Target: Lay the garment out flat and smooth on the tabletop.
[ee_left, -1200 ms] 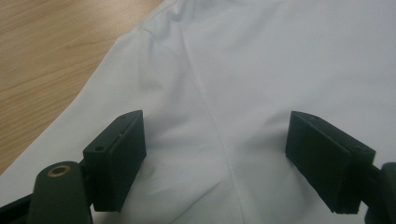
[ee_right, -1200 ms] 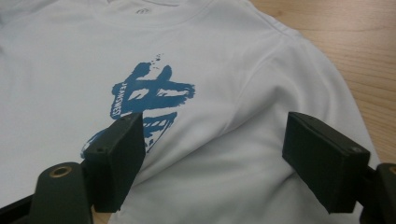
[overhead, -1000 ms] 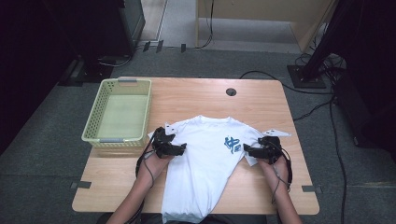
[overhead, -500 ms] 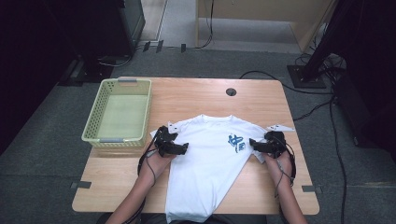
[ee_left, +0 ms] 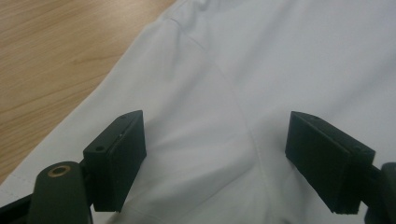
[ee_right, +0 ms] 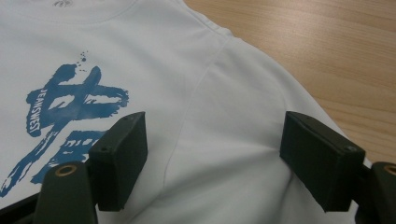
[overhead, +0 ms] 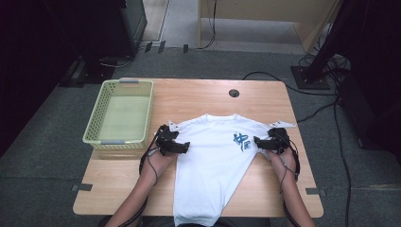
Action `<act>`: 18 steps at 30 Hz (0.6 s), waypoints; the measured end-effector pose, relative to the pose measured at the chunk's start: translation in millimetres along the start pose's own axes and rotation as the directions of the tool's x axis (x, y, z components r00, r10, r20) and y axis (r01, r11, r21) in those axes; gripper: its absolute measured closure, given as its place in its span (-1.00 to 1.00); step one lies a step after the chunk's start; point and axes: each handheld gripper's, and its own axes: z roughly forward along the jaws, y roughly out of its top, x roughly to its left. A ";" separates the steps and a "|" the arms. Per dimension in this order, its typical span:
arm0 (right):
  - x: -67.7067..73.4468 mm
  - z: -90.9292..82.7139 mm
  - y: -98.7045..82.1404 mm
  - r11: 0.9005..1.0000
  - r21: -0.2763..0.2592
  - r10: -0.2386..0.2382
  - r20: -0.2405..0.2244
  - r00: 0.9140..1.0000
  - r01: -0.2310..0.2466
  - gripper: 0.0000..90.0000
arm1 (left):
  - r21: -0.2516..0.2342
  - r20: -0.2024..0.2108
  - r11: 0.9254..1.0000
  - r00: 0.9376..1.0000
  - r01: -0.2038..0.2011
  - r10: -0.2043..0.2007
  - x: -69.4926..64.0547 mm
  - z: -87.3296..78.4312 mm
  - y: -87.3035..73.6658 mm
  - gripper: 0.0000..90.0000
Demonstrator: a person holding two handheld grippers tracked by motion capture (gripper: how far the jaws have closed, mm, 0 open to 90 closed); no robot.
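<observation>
T-shirt: white T-shirt [overhead: 215, 165] lies flat at the tabletop's [overhead: 198, 97] centre, collar at 12 o'clock, hem hanging over the 6 o'clock edge; blue print [overhead: 241, 141] on its chest.
Left tool: left tool [overhead: 182, 147] sits at the shirt's 9 o'clock side, over the sleeve seam, jaws wide, fabric between them, not pinched.
Right tool: right tool [overhead: 259, 142] at the 3 o'clock sleeve, jaws wide apart over the cloth, just beside the print.
Forearms: both enter from 6 o'clock, angled inward, tools pointing toward each other.
Basket: green basket [overhead: 120, 113] at 10 o'clock, apart from the shirt.
</observation>
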 end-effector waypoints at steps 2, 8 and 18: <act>-0.6 0.7 0.5 1.000 -0.003 0.002 -0.001 1.000 -0.002 -0.48 | -0.003 0.009 1.000 1.000 0.013 -0.012 3.7 1.4 2.1 -0.54; -9.0 5.0 2.9 0.999 -0.034 0.033 -0.022 0.999 -0.034 -0.48 | 0.010 -0.026 1.000 1.000 -0.003 0.003 10.2 13.4 15.4 -0.54; -15.9 12.2 8.8 0.998 -0.049 0.043 -0.022 0.999 -0.044 -0.48 | 0.011 -0.038 1.000 0.999 0.014 -0.013 17.3 26.6 30.4 -0.54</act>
